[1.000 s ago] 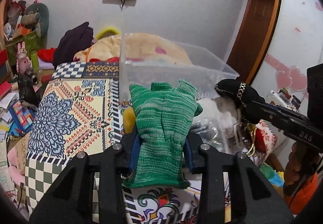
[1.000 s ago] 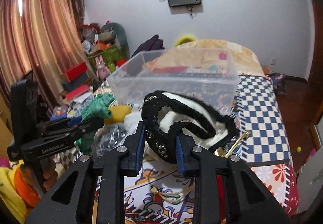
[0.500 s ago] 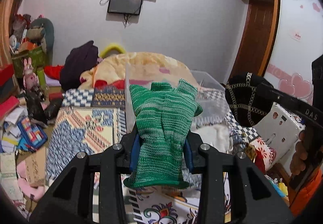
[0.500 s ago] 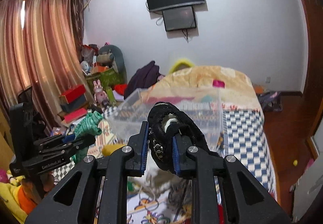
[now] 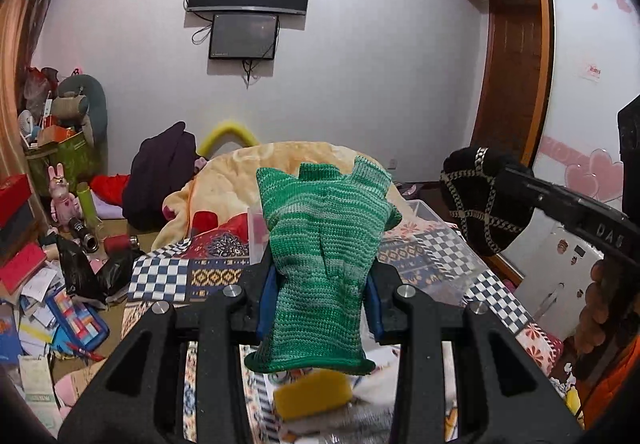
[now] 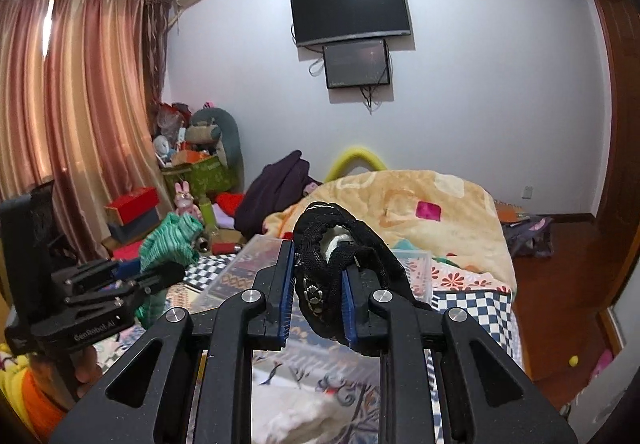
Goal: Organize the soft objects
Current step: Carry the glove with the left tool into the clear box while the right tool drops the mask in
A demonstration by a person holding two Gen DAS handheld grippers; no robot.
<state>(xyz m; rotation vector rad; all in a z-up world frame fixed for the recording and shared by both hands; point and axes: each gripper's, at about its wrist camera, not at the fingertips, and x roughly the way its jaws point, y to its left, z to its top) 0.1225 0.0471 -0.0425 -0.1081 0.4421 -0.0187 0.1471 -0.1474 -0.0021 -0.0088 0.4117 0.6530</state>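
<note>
The left gripper [image 5: 320, 300] is held level and raised above the bed [image 5: 160, 276], its black fingers [image 5: 256, 296] clamped on the wrist part of a green knitted glove [image 5: 324, 244]. The glove stands upright between the blue pads, its finger ends pointing up and its cuff hanging toward the camera.

The right gripper [image 6: 316, 300] is raised alongside it at about the same height, pointing toward the far wall. Its fingers [image 6: 280, 292] are closed on a black fabric hat with studded trim and a white lining [image 6: 340, 256], which bulges up and over the right pad.

Below and ahead of both grippers sits a clear plastic storage bin [image 6: 256, 268] on the patterned bedspread [image 6: 472, 300]. A yellow soft block [image 5: 312, 394] lies on the bed under the glove's cuff, blurred. A peach blanket [image 6: 420, 204] is heaped behind the bin.
</note>
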